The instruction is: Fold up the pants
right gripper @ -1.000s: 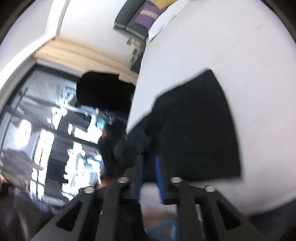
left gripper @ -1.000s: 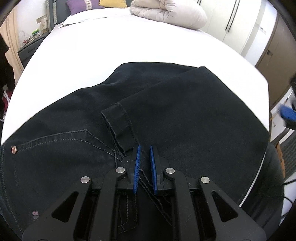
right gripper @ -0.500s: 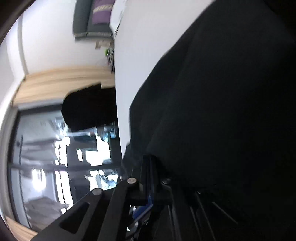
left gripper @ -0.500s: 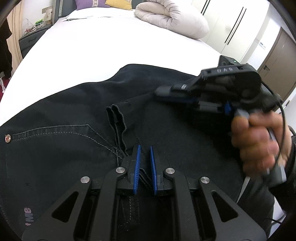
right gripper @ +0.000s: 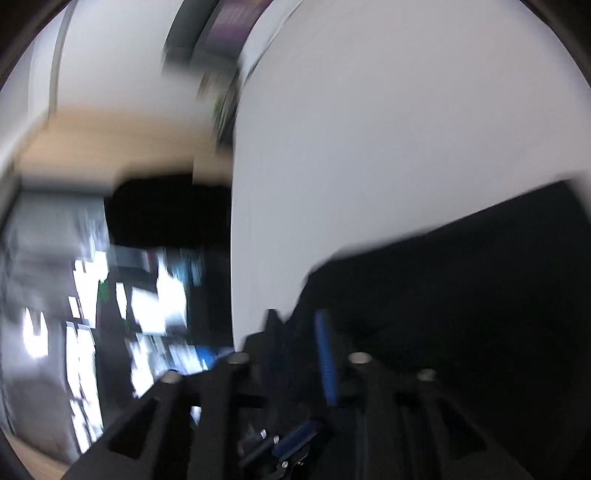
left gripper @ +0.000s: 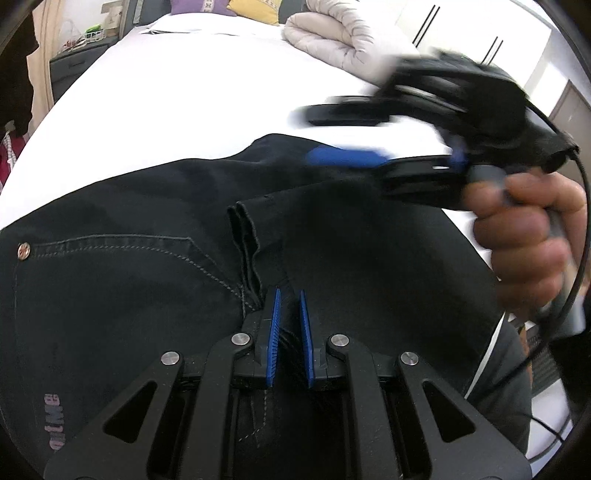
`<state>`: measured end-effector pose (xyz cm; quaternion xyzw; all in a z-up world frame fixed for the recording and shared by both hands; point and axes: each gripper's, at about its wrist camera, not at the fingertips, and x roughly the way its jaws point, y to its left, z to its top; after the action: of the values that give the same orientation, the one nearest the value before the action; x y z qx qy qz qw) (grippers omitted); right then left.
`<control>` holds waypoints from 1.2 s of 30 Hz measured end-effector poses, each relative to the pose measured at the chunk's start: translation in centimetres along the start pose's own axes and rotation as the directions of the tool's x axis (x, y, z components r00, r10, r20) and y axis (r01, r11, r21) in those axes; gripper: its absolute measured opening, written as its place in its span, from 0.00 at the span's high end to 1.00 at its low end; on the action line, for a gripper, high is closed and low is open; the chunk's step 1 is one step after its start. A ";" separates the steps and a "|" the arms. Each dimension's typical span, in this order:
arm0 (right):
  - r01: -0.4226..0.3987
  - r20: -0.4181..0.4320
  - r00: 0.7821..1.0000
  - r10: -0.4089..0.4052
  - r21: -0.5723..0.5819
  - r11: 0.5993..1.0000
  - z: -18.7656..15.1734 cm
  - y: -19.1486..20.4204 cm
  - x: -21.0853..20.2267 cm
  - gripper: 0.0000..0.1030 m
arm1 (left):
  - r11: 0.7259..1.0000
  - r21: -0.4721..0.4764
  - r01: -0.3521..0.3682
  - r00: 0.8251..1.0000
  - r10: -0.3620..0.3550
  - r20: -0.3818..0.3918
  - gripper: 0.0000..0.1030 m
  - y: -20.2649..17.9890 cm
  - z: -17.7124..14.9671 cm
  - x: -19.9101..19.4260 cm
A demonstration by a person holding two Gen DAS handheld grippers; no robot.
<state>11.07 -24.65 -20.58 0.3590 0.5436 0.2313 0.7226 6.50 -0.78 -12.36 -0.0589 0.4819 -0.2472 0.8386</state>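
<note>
Dark denim pants [left gripper: 129,280] lie folded on a white bed [left gripper: 192,96], a leg hem [left gripper: 243,229] doubled over near the middle. My left gripper [left gripper: 288,306] is shut on the pants' fabric at the near fold. My right gripper [left gripper: 332,136], held in a hand [left gripper: 528,236], hovers open and blurred over the pants' far right edge. In the right wrist view the right gripper [right gripper: 295,325] sits above the pants [right gripper: 461,295] with nothing between its fingers.
A rolled pale duvet [left gripper: 343,40] lies at the far end of the bed, with purple and yellow pillows [left gripper: 225,7] at the head. A nightstand [left gripper: 74,62] stands at far left. Wardrobe doors [left gripper: 480,33] are at far right.
My right gripper has lifted off the pants, opened and moved toward their far edge. The left gripper stays shut on the fabric, and the hem has shifted slightly.
</note>
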 end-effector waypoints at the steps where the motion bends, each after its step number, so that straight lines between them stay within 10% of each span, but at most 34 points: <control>1: 0.048 -0.005 0.999 -0.048 -0.031 0.998 0.2 0.7 0.8 0.56 | 1.000 -0.002 0.002 1.000 -0.002 0.002 0.90 0.3 -0.2 -0.1; 7: 0.249 -0.004 0.963 -0.270 -0.378 0.892 4.0 5.0 0.5 0.53 | 0.998 -0.038 0.055 0.999 -0.055 0.000 0.90 2.2 -0.4 -0.2; 10: 0.258 -0.024 0.951 -0.307 -0.481 0.838 6.3 4.7 -0.3 0.27 | 0.996 -0.046 0.073 0.997 -0.073 0.002 0.90 2.9 -0.4 0.0; 15: 0.201 -0.190 0.908 -0.374 -0.584 0.787 8.5 3.5 3.1 0.26 | 0.993 -0.062 0.101 0.995 -0.101 -0.002 0.90 3.8 -0.1 -0.3; 20: 0.190 -0.212 0.851 -0.480 -0.729 0.658 5.2 3.6 6.6 0.58 | 0.992 -0.065 0.112 0.994 -0.113 -0.005 0.90 4.2 0.1 -0.2; 22: 0.270 -0.140 0.865 -0.482 -0.680 0.681 6.5 3.2 6.5 0.95 | 0.991 -0.064 0.113 0.994 -0.114 -0.001 0.90 4.3 0.1 -0.2; 24: 0.365 -0.060 0.859 -0.509 -0.627 0.689 7.6 2.4 6.2 0.98 | 0.991 -0.065 0.115 0.993 -0.115 0.000 0.90 4.2 0.1 -0.4; 27: 0.609 0.159 0.748 -0.645 -0.551 0.571 8.9 1.7 5.9 1.00 | 0.989 -0.075 0.125 0.992 -0.125 0.004 0.90 4.3 0.1 -0.5; 29: 0.651 0.213 0.747 -0.630 -0.426 0.628 10.0 1.5 4.0 1.00 | 0.989 -0.076 0.126 0.992 -0.126 0.005 0.90 4.4 0.0 -0.5; 32: 0.329 0.127 0.944 -0.304 -0.378 0.865 8.7 3.8 1.7 0.93 | 0.989 -0.079 0.126 0.992 -0.126 0.007 0.90 4.5 -0.1 -0.5; 33: 0.227 0.057 0.973 -0.224 -0.416 0.881 7.5 5.1 2.5 0.93 | 0.989 -0.079 0.124 0.992 -0.124 0.006 0.90 4.5 0.0 -0.6; 36: -0.004 -0.215 0.970 -0.116 -0.489 0.873 3.5 7.0 6.9 0.93 | 0.989 -0.084 0.124 0.992 -0.123 0.007 0.90 4.6 -0.2 -0.5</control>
<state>16.88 -16.13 -18.89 0.1201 0.5606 0.3802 0.7258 7.78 3.50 -13.63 -0.1243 0.4867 -0.2780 0.8188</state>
